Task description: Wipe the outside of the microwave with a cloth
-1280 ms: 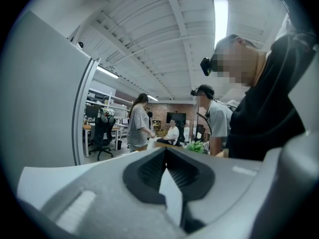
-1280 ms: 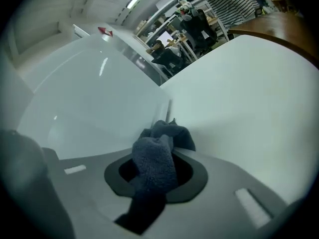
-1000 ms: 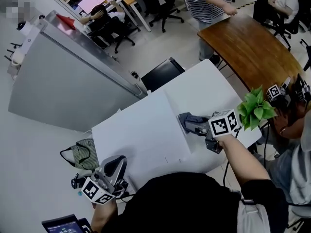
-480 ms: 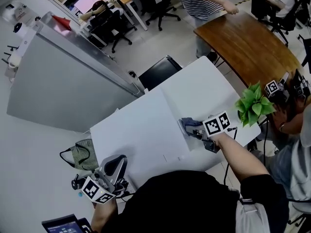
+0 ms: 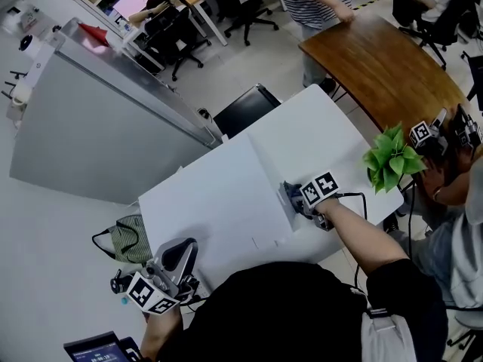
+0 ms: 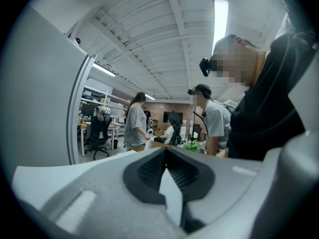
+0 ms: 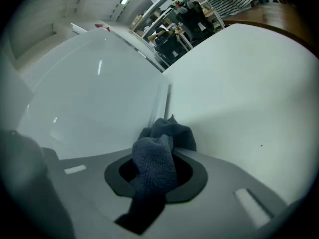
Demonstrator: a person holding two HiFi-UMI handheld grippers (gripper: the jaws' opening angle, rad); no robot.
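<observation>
Head view overhead; right gripper view close on microwave (image 7: 89, 98).

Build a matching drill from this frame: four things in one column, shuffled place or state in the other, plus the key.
Things
1. cloth
2. plant
3. left gripper
4. brown table

Place or state
A. empty, held off the white table, at the person's left
B. beyond the white table's far side
C. clamped in the right gripper, against the side of the white box
D. green, at the white table's right edge

Pairs: 1-C, 2-D, 3-A, 4-B
</observation>
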